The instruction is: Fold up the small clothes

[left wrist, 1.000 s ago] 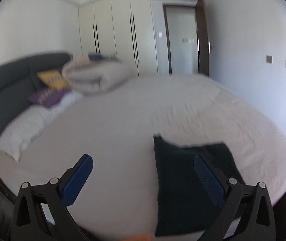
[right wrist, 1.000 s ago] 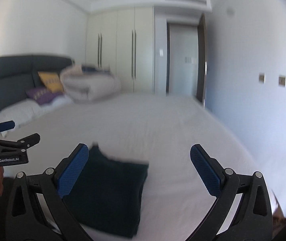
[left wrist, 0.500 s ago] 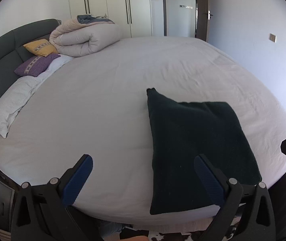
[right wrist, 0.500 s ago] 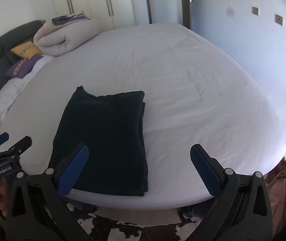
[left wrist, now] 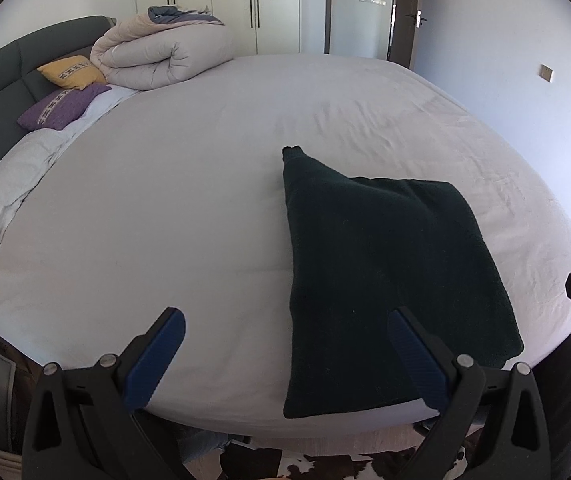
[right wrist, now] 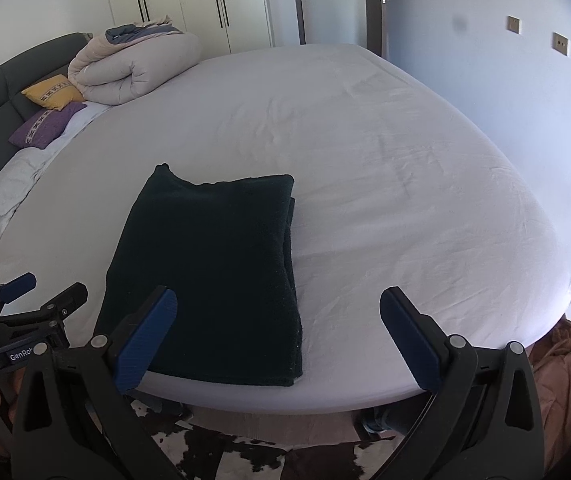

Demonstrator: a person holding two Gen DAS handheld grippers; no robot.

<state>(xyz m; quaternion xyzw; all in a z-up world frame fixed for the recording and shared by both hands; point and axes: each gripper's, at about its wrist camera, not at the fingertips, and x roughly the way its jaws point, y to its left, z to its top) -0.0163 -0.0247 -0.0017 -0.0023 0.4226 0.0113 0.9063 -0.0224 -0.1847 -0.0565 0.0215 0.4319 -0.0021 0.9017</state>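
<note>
Dark green folded terry garment [right wrist: 209, 272] | lower centre of frame, near edge of white-sheeted bed [right wrist: 365, 160] | long axis runs away | left claw [left wrist: 285, 364] open, empty | right claw [right wrist: 277, 340] open, empty, seemingly nearer

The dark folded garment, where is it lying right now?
The dark folded garment lies flat on the white bed sheet at the near edge, left of centre in the right wrist view, far from the pillows.
</note>
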